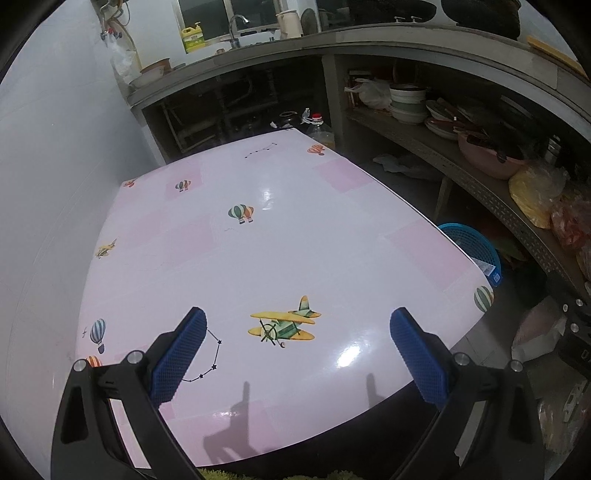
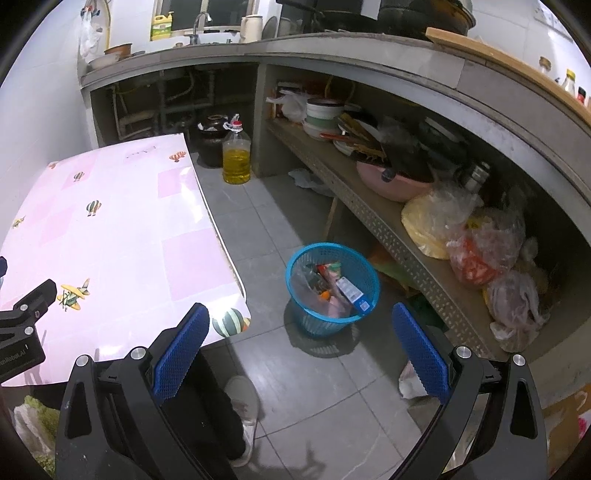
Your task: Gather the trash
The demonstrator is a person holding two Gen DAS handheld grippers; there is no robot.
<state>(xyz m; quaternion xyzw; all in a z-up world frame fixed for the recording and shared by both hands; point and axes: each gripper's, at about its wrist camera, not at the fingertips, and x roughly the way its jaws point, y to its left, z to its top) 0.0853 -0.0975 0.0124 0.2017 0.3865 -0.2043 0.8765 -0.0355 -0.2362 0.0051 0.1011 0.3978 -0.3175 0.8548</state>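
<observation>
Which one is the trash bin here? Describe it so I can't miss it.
Start at the pink balloon-print table and drop to the grey tiled floor beside it. There, before the low perforated metal shelf, stands a round blue plastic mesh basket holding wrappers, the only blue container on the floor.

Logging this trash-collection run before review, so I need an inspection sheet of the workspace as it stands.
Surface: pink patterned table top, glossy, no loose items seen on it.
Job's things: blue basket on the floor tiles beside the table, holding wrappers and a small box.
Clutter: oil bottle and dark jar on the floor; bowls, a pink basin and plastic bags on the shelf.
Grippers: left gripper open over the table; right gripper open above the floor; both empty.
Cables: nothing seen.
Surroundings: kitchen counter with sink tap; a shoe below.
</observation>
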